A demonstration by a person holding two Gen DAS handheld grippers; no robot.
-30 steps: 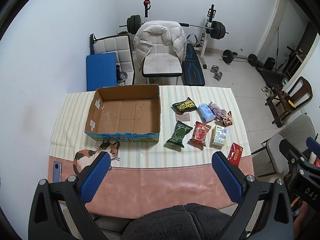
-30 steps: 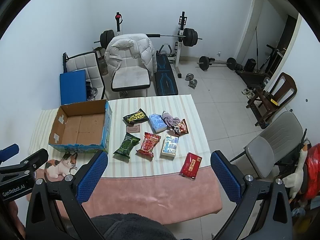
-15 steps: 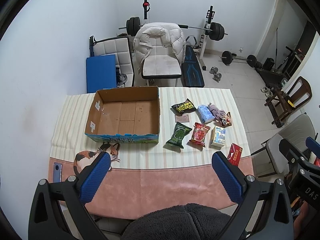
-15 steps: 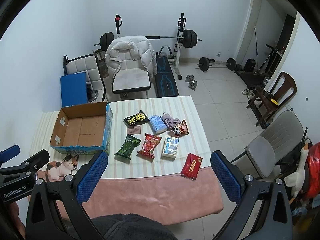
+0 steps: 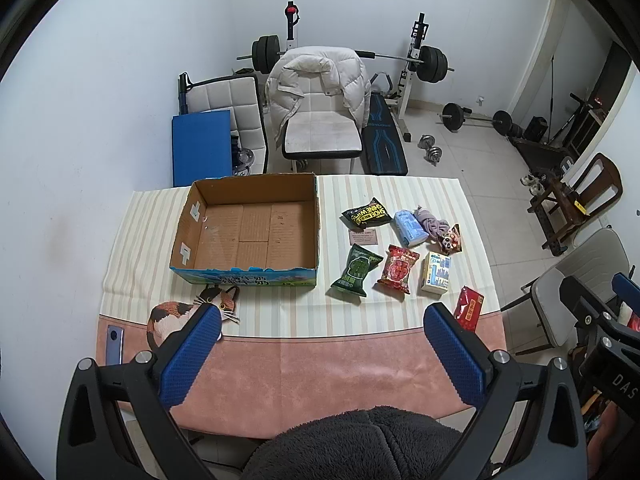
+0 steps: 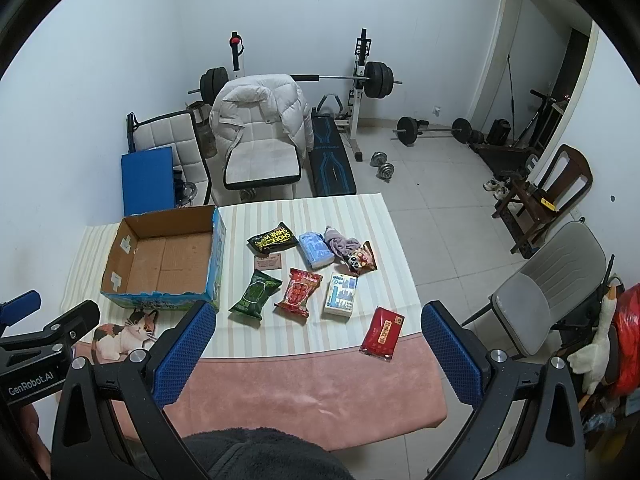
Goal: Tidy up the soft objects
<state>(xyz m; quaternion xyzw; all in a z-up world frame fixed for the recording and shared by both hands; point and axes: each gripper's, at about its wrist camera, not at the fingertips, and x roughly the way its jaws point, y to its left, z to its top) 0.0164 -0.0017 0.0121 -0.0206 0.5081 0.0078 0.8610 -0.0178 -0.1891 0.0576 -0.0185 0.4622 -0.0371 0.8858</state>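
Observation:
An empty cardboard box (image 5: pixel 248 232) (image 6: pixel 164 260) sits on the left of the striped tablecloth. To its right lie soft packs: a black bag (image 5: pixel 366 213), a green bag (image 5: pixel 356 270), a red bag (image 5: pixel 399 268), a blue tissue pack (image 5: pixel 409 227), a white-blue pack (image 5: pixel 436 273), a purple cloth (image 5: pixel 430 222), a small panda packet (image 5: pixel 451 239) and a red pack (image 5: pixel 469 306) (image 6: pixel 382 333) near the front edge. My left gripper (image 5: pixel 320 320) and right gripper (image 6: pixel 318 318) are both open and empty, held high above the table's near side.
A phone (image 5: pixel 114 339) and a cat picture (image 5: pixel 192 310) lie at the table's front left. Chairs, a white jacket (image 5: pixel 320 80) and a weight bench stand behind the table. A grey chair (image 6: pixel 548 292) stands to the right.
Both grippers have drifted slightly back and up, so the table sits a little lower in the views. Nothing on the table has moved.

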